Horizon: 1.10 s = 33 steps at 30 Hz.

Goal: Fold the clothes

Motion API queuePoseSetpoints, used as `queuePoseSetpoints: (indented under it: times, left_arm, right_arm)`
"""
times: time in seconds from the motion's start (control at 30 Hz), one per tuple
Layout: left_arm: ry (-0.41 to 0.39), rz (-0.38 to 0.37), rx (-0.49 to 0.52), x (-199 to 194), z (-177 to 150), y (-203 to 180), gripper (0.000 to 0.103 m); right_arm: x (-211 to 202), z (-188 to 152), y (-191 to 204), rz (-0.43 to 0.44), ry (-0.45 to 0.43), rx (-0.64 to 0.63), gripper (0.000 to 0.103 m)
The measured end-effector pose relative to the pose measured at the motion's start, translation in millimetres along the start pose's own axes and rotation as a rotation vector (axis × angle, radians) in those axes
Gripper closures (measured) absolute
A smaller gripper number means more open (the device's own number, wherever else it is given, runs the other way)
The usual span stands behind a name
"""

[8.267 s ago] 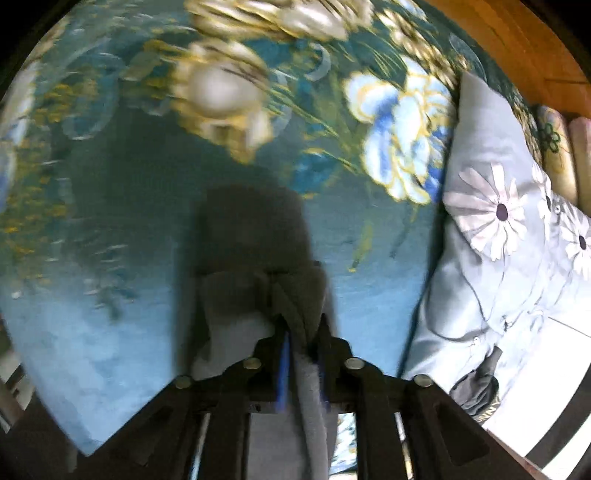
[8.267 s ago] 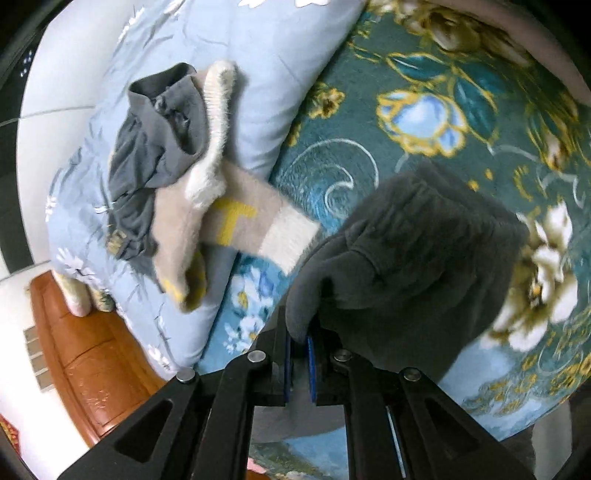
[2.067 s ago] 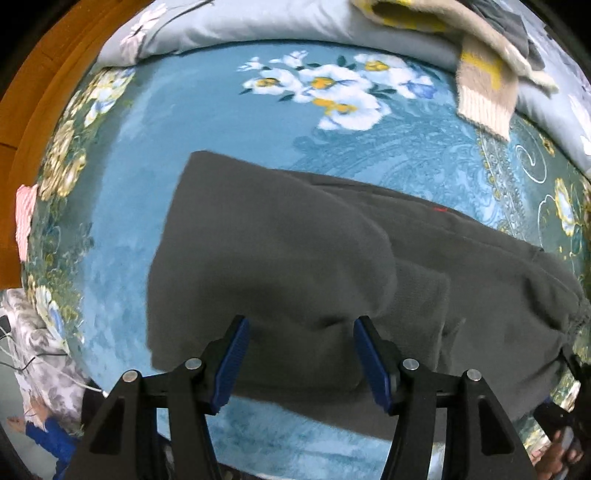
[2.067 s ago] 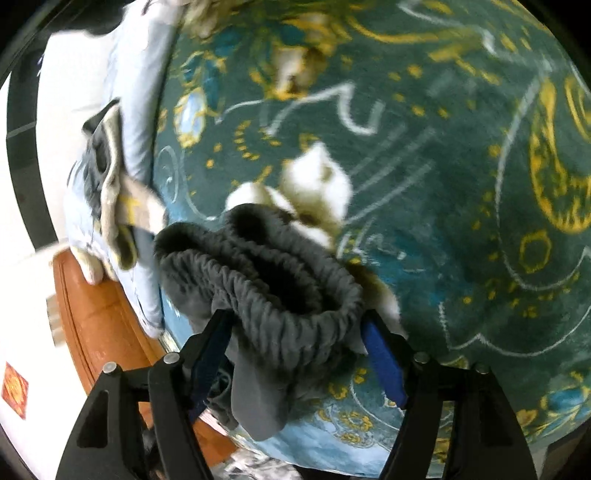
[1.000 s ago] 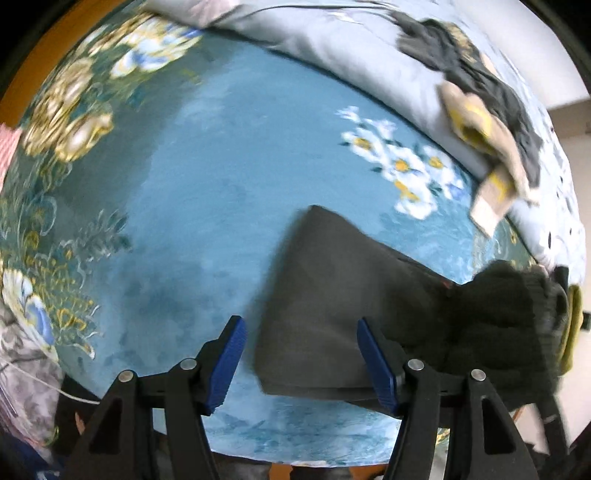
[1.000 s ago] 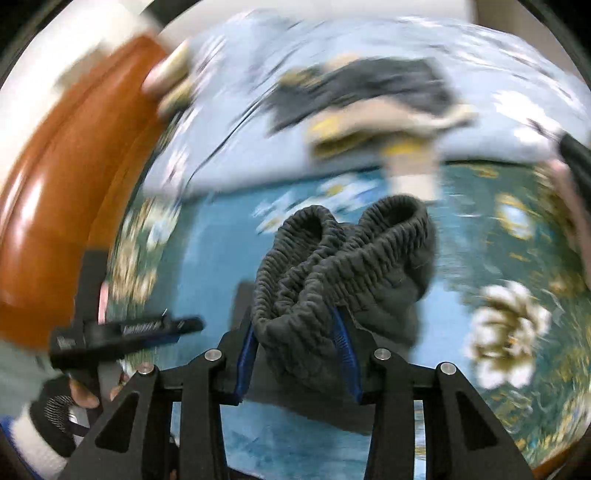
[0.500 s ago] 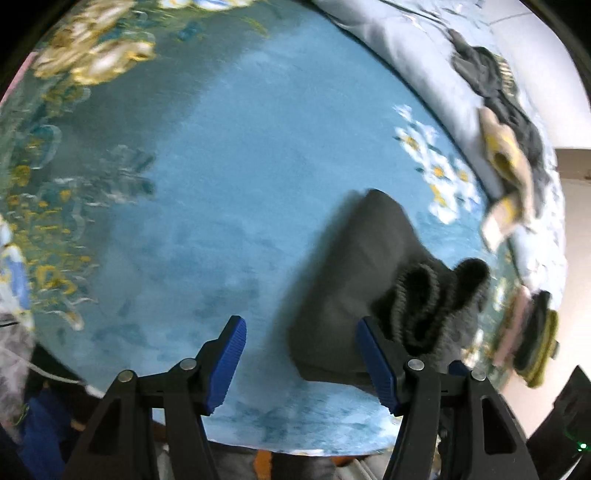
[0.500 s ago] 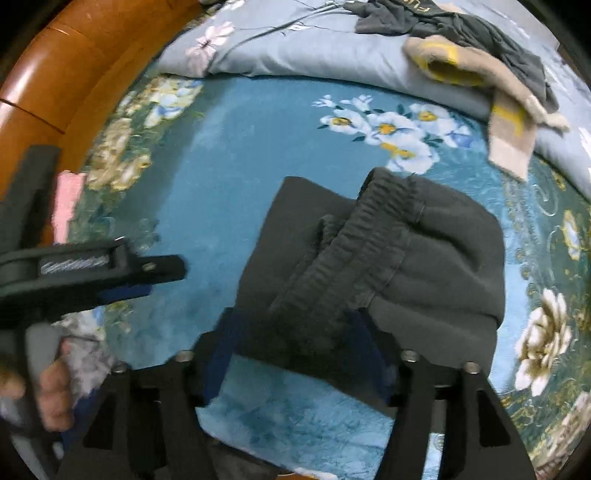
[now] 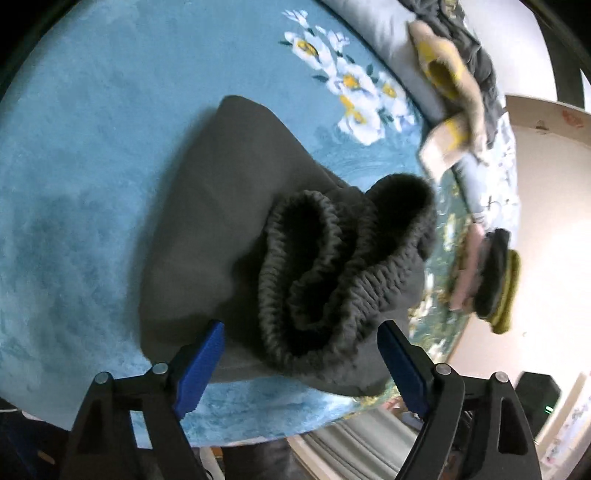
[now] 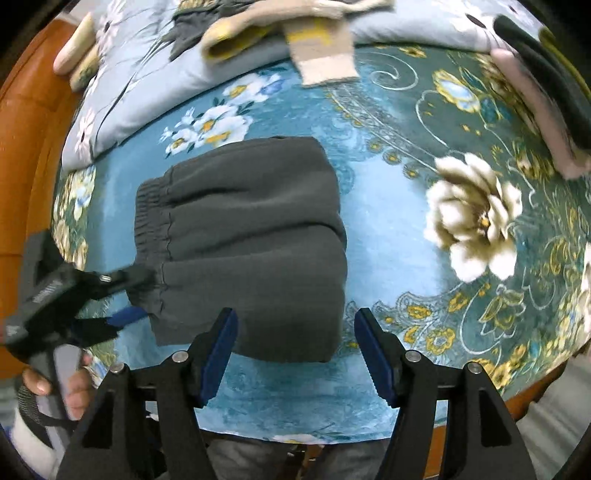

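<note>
Right gripper (image 10: 295, 350) gapes wide, holding nothing, hovering at the bundle's near edge, probably having let go. Left gripper (image 9: 301, 363), equally wide, straddles the waistband (likely to square it). Folded grey trousers (image 10: 251, 243) lie on the blue bedspread (image 10: 406, 236), at twelve o'clock from the right gripper; unfolded clothes (image 10: 258, 26) beyond.

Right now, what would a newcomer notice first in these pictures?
The folded dark grey trousers in the middle of the teal flowered bedspread, with the left tool open at their elastic waistband. Then the beige and yellow garment on the pale blue quilt behind.
</note>
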<state>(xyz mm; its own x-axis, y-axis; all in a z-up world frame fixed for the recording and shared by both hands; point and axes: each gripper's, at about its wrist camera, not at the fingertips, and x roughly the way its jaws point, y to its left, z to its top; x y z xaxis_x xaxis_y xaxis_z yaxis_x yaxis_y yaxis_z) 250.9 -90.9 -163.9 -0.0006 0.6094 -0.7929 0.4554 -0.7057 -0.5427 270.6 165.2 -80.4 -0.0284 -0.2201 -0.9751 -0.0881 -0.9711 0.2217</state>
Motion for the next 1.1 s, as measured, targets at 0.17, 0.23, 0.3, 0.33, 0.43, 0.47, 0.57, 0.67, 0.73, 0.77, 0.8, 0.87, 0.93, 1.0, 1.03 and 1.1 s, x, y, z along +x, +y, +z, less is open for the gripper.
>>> queuePoseSetpoints:
  times: [0.17, 0.23, 0.3, 0.33, 0.43, 0.47, 0.57, 0.67, 0.73, 0.77, 0.8, 0.87, 0.93, 1.0, 1.03, 1.1]
  left_arm:
    - [-0.063, 0.015, 0.004, 0, 3, -21, 0.023]
    - [-0.097, 0.056, 0.013, -3, 4, -26, 0.040]
    - [-0.131, 0.086, 0.026, -8, 4, -30, 0.050]
    - [-0.149, 0.091, 0.034, -12, 3, -31, 0.059]
    - [-0.178, 0.067, 0.058, -22, 0, -34, 0.066]
    - [-0.187, 0.052, 0.076, -27, -1, -36, 0.068]
    - [-0.207, 0.014, 0.133, -41, -3, -44, 0.072]
    - [-0.229, -0.023, 0.183, -56, -7, -50, 0.074]
    - [-0.252, -0.049, 0.205, -72, -12, -49, 0.074]
    - [-0.257, -0.043, 0.203, -75, -13, -42, 0.074]
    - [-0.257, -0.026, 0.194, -75, -14, -32, 0.074]
    - [-0.256, 0.007, 0.176, -75, -16, -13, 0.074]
    - [-0.250, 0.042, 0.144, -72, -16, 8, 0.075]
    - [-0.229, 0.078, 0.078, -63, -13, 34, 0.101]
    - [-0.218, 0.096, 0.045, -58, -11, 47, 0.101]
    - [-0.196, 0.131, -0.020, -49, -7, 73, 0.101]
  right_arm:
    - [1, -2, 6, 0.037, 0.004, 0.016, 0.036]
    - [3, -4, 8, 0.049, 0.010, 0.023, 0.036]
    - [7, -6, 8, 0.037, 0.022, 0.018, 0.036]
    - [9, -6, 8, 0.029, 0.030, 0.019, 0.036]
    - [12, -7, 4, 0.027, 0.041, 0.035, 0.036]
    - [12, -7, 2, 0.029, 0.042, 0.041, 0.036]
    - [12, -6, 2, 0.034, 0.042, 0.047, 0.036]
    - [9, -3, 8, 0.047, 0.036, 0.027, 0.036]
    - [7, -1, 12, 0.055, 0.032, 0.013, 0.036]
    - [6, -1, 14, 0.060, 0.030, 0.007, 0.036]
    - [5, 0, 17, 0.064, 0.028, 0.000, 0.036]
    - [6, 1, 21, 0.068, 0.030, -0.016, 0.036]
    - [13, 0, 27, 0.063, 0.054, -0.034, 0.036]
    - [19, -2, 30, 0.066, 0.074, -0.039, 0.036]
    - [22, -3, 32, 0.065, 0.085, -0.043, 0.036]
    - [28, -5, 35, 0.062, 0.104, -0.052, 0.036]
